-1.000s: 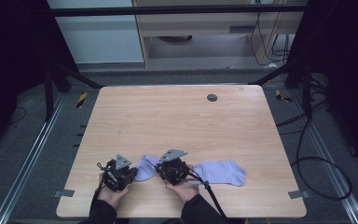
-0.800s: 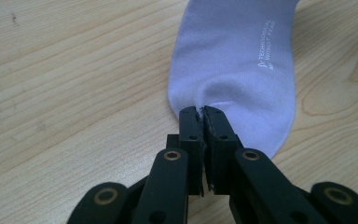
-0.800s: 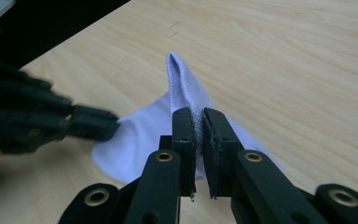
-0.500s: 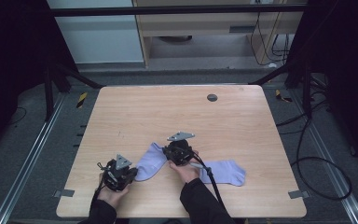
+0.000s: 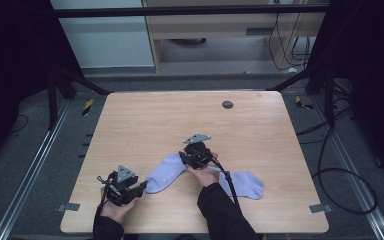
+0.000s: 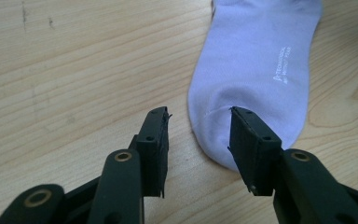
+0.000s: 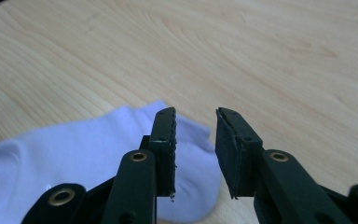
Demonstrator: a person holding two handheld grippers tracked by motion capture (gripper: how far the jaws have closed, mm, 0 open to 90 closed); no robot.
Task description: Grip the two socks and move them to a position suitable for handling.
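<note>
1. Socks: two are counted, both pale lilac, both lying flat on the wooden table near its front edge. No container is seen; nothing is held in or on anything but the tabletop.
2. First sock is laid out diagonally between the two grippers, toe end toward the left gripper, other end up by the right gripper. Small white lettering is seen on it in the left gripper view.
3. Second sock is laid just right of the person's right forearm, partly crossed by the right gripper's cable. Whether the two socks touch cannot be told; the junction is hidden by the hand.
4. Count: two grippers, two socks, one table, one dark round insert near the table's far edge.
5. Left gripper: jaws have just been opening and are now set at a medium gap. The toe of the first sock is lying under and between the tips; the pads are not pressed on it. In the high view the left gripper is held low at the front left, pointed right toward the toe.
6. Right gripper: jaws have just been opening, now parted by a moderate gap, nothing clamped. The sock's upper end is lying below and behind the tips, released. In the high view the right gripper is held over that end by the right hand, forearm angled in from the bottom edge.
</note>
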